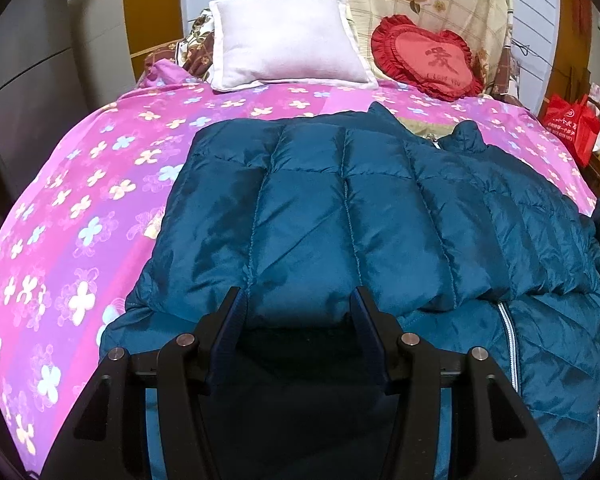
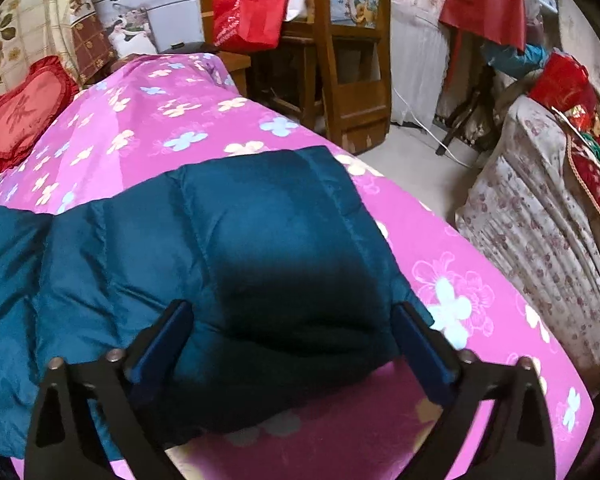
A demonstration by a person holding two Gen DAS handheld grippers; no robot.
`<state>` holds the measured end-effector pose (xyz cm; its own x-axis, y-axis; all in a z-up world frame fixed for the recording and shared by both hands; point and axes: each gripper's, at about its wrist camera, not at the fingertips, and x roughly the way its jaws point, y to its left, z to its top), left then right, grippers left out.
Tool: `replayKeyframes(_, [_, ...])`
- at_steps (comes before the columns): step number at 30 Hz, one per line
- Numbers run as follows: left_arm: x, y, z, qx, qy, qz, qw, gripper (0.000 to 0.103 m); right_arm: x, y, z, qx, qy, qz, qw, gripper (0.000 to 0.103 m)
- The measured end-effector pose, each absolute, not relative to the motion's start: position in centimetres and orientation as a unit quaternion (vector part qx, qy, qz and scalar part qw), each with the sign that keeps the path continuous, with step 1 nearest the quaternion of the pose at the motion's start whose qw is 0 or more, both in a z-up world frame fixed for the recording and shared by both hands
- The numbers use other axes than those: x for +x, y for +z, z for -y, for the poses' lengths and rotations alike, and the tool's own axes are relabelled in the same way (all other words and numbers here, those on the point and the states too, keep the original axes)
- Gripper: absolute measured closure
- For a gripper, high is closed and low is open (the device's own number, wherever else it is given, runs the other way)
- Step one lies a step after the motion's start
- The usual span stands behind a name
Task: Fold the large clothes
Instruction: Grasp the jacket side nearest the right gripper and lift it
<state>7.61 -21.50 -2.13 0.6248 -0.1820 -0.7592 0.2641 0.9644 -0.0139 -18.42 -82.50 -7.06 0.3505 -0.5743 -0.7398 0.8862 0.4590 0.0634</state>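
Teal quilted down jacket point(image 1: 340, 208) lies spread on the bed with the pink flowered sheet point(image 1: 80, 200), one padded panel folded over the zippered front. The left tool point(image 1: 298, 320) has its dark-blue pads pressed on either side of a puffy fold at the jacket's near edge, gripping it. The right tool point(image 2: 292, 344) stands wide around another padded edge of the jacket point(image 2: 220, 240); whether its pads press the cloth I cannot tell. A white rectangular pillow point(image 1: 288, 44) and a red heart-shaped ruffled cushion point(image 1: 428, 60) rest at the head of the bed.
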Motion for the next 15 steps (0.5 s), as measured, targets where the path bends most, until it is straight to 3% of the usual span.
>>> replayKeyframes(1, [7.6, -2.1, 21.5, 0.049, -0.124, -0.415, 0.900, 0.068, -18.3, -6.6, 82.1, 0.232, -0.451, -0.329, 0.796, 0.043])
replayKeyframes(2, [7.5, -2.0, 21.5, 0.048, -0.125, -0.415, 0.900, 0.068, -18.1, -6.1, 81.8, 0.230, -0.436, -0.331, 0.805, 0.074])
replayKeyframes(3, [7.4, -1.9, 21.4, 0.048, -0.126, -0.413, 0.900, 0.068, -17.9, -5.7, 81.5, 0.229, -0.426, -0.332, 0.810, 0.082])
replayKeyframes(15, [7.0, 0.6, 19.4, 0.029, -0.110, -0.398, 0.910, 0.068, -13.8, 7.8, 68.8, 0.138, -0.273, -0.263, 0.915, 0.086])
